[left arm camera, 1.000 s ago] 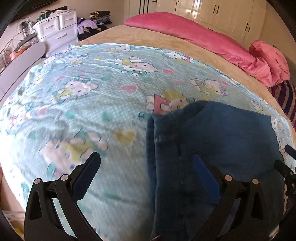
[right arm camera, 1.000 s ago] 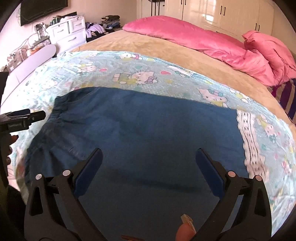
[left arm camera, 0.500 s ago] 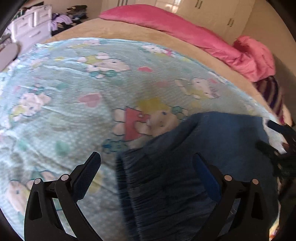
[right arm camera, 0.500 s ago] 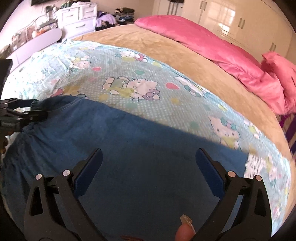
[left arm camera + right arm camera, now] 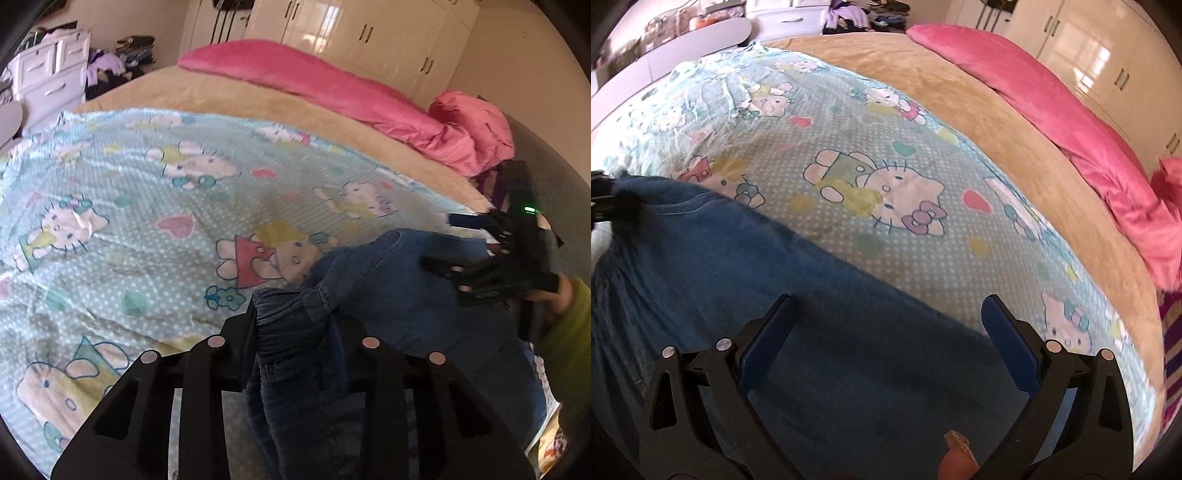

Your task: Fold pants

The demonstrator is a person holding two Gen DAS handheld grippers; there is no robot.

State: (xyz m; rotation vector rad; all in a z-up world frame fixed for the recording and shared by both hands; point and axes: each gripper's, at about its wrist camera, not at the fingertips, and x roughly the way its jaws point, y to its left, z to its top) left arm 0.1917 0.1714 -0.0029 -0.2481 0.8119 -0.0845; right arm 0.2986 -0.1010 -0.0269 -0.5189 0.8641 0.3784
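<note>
One pair of blue denim pants [image 5: 413, 295] lies on one cartoon-cat sheet [image 5: 147, 229] spread over one bed [image 5: 1015, 122]. Two pink pillows [image 5: 317, 85] sit beyond the sheet. Two grippers: left gripper [image 5: 295, 332], right gripper [image 5: 886, 332].

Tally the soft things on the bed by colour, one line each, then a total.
Blue: 1, the denim pants, bunched at one end in the left claw.
Pink: 2, the long pink blanket and the pink bundle.
Light blue cartoon print: 1, the printed sheet.
Tan: 1, the tan cover.
Total: 5
</note>
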